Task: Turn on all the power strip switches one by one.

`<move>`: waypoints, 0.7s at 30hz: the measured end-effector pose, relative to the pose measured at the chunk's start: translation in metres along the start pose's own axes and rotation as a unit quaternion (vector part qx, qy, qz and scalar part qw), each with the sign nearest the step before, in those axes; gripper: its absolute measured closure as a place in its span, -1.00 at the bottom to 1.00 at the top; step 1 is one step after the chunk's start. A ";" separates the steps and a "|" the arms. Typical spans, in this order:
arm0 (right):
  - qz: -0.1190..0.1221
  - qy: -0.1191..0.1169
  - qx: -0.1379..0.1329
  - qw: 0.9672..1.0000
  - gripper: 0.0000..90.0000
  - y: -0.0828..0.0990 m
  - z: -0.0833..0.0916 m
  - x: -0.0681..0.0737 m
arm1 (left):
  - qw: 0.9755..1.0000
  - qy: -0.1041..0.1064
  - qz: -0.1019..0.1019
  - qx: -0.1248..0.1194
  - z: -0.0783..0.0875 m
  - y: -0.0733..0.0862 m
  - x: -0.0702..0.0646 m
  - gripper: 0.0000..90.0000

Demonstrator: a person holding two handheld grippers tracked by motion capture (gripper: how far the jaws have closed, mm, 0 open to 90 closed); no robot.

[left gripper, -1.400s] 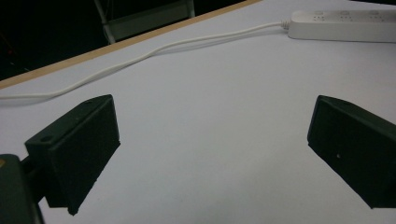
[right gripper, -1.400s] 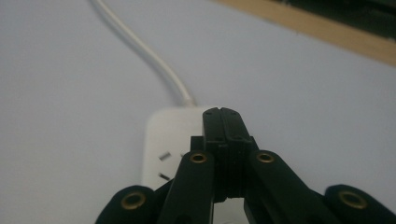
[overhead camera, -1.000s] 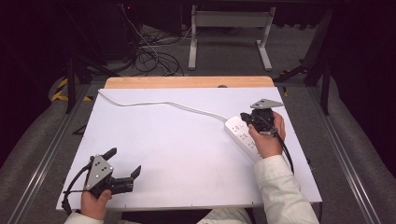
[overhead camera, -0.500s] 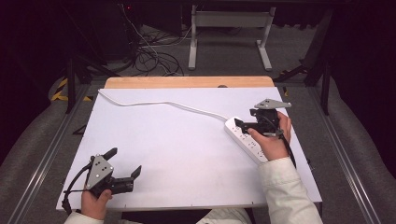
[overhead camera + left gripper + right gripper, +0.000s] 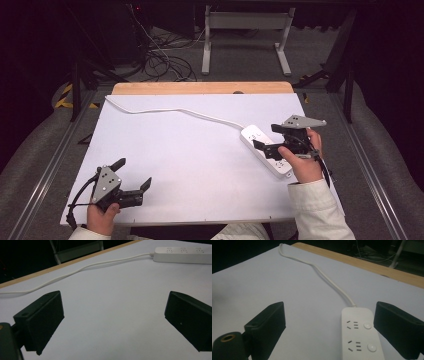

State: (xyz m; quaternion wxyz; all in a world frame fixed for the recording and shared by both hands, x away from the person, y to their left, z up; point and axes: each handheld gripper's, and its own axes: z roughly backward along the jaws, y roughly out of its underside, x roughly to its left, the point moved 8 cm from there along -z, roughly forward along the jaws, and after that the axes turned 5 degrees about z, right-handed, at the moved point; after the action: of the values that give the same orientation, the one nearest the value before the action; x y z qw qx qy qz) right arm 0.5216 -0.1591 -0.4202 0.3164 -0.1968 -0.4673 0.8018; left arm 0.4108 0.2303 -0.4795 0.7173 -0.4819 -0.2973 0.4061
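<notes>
power strip (image 5: 265, 150): on the table (image 5: 190, 170), right part
cord (image 5: 170, 110): runs from the power strip to the table's far left corner

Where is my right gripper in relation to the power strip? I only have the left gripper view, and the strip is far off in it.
Observer: In the high view the right gripper is at the middle of the power strip, on the right side of the table.
Operator: Is it gripping the strip?
Observer: No. Its jaws have just been opening and now stand wide apart. In the right gripper view the strip lies between them, closer to one jaw, with neither pad pressing on it.
Operator: Which part of the strip is between them?
Observer: It's the cord end. Two sockets show there, each with a round button beside it.
</notes>
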 end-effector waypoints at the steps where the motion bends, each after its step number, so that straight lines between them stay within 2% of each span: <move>1: 0.002 -0.006 -0.003 1.000 -0.76 0.002 0.003 0.003 | 1.000 0.000 0.000 -0.001 0.000 0.000 0.000 -0.94; 9: 0.010 -0.052 -0.029 0.998 -0.68 0.016 0.016 0.021 | 1.000 0.000 0.000 -0.002 0.000 -0.001 0.000 -0.94; 12: 0.014 -0.051 -0.034 0.998 -0.70 0.025 0.017 0.023 | 1.000 0.000 -0.001 -0.002 0.001 -0.001 0.000 -0.94; 18: 0.012 -0.060 -0.062 0.996 -0.71 0.040 0.018 0.027 | 1.000 0.002 -0.002 -0.002 0.001 -0.001 -0.001 -0.94; 21: 0.021 -0.065 -0.069 0.995 -0.72 0.048 0.016 0.029 | 1.000 0.001 0.000 -0.004 0.001 -0.001 -0.001 -0.94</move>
State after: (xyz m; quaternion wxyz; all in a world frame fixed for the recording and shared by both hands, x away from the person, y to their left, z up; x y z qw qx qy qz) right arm 0.4751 -0.1663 -0.4543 0.2538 -0.1757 -0.5370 0.7851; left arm 0.4100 0.2296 -0.4784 0.7160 -0.4849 -0.2982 0.4041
